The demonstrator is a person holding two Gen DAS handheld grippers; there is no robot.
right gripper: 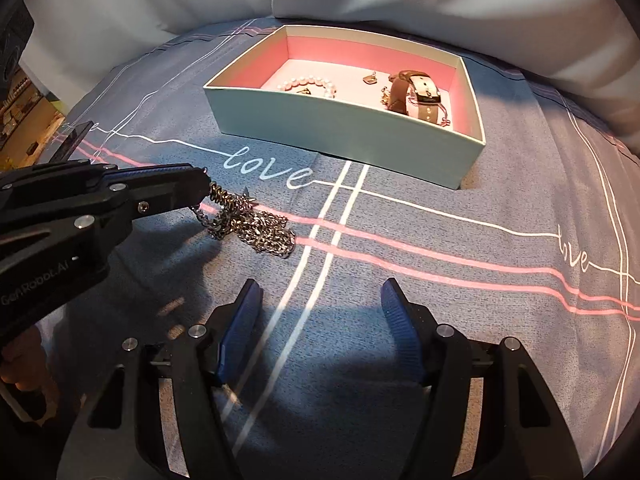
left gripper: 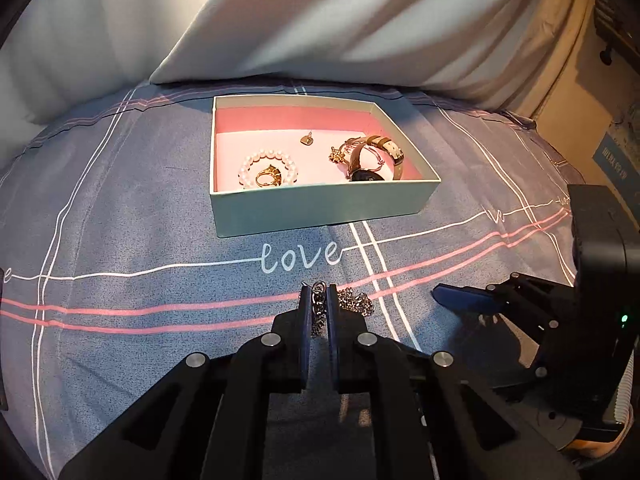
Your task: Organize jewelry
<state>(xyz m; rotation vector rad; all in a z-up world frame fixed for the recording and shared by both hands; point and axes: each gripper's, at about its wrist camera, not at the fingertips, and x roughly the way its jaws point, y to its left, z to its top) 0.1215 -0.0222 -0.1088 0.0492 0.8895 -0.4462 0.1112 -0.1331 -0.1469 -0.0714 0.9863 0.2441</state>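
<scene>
A silver chain necklace (right gripper: 256,228) lies bunched on the blue bedsheet, in front of a pale green box with a pink inside (left gripper: 320,204). My left gripper (left gripper: 319,300) is shut on one end of the chain (left gripper: 356,300); it also shows in the right wrist view (right gripper: 206,186). My right gripper (right gripper: 320,304) is open and empty, hovering over the sheet to the right of the chain; it also shows in the left wrist view (left gripper: 460,296). In the box lie a pearl bracelet (left gripper: 267,168), a gold ring (left gripper: 269,178), a small pendant (left gripper: 307,139) and a brown-strap watch (left gripper: 376,160).
White pillows (left gripper: 320,20) rise just behind the box. The sheet carries white and pink stripes and the word "love" (left gripper: 300,258). The bed's right edge and a cardboard box (left gripper: 616,164) lie far right. A phone-like dark object (right gripper: 74,138) sits at the left.
</scene>
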